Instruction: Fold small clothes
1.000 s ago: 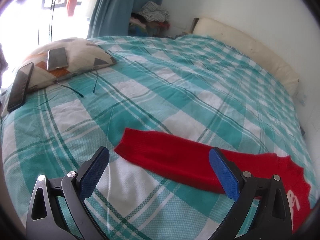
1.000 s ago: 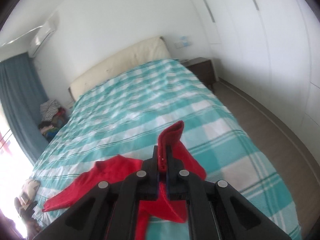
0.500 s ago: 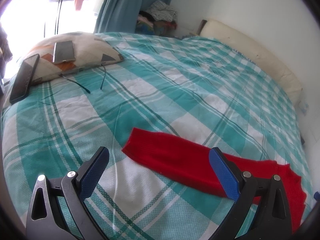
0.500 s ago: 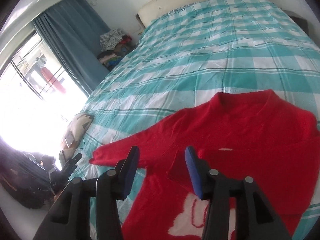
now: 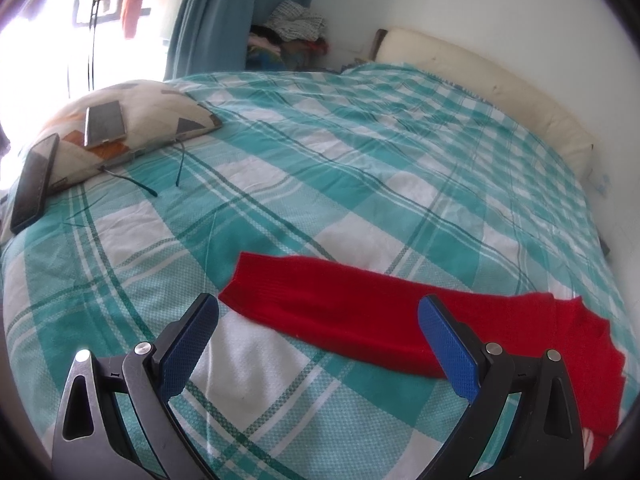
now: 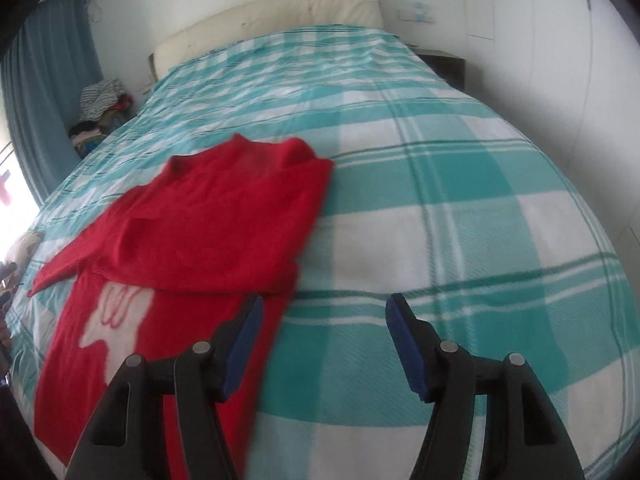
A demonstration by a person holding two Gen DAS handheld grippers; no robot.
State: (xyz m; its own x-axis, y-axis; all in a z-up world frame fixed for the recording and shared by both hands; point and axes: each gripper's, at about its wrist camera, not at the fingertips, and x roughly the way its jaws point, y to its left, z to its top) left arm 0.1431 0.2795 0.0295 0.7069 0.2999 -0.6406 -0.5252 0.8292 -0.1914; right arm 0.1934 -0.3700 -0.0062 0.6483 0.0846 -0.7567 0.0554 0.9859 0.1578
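Note:
A small red sweater with a white figure on its front lies flat on the teal checked bedspread. Its right sleeve is folded across the chest. Its left sleeve stretches out straight to the left in the left wrist view. My left gripper is open and empty, just above that sleeve's cuff end. My right gripper is open and empty, beside the sweater's right edge, its left finger over the hem side.
A patterned cushion with two phones and a cable lies at the bed's left corner. A cream headboard stands at the far end. A clothes pile sits by the blue curtain. A nightstand stands right.
My right gripper opened and let go of the right sleeve, which now lies folded across the chest; the gripper swung right to the sweater's edge. My left gripper shifted only slightly.

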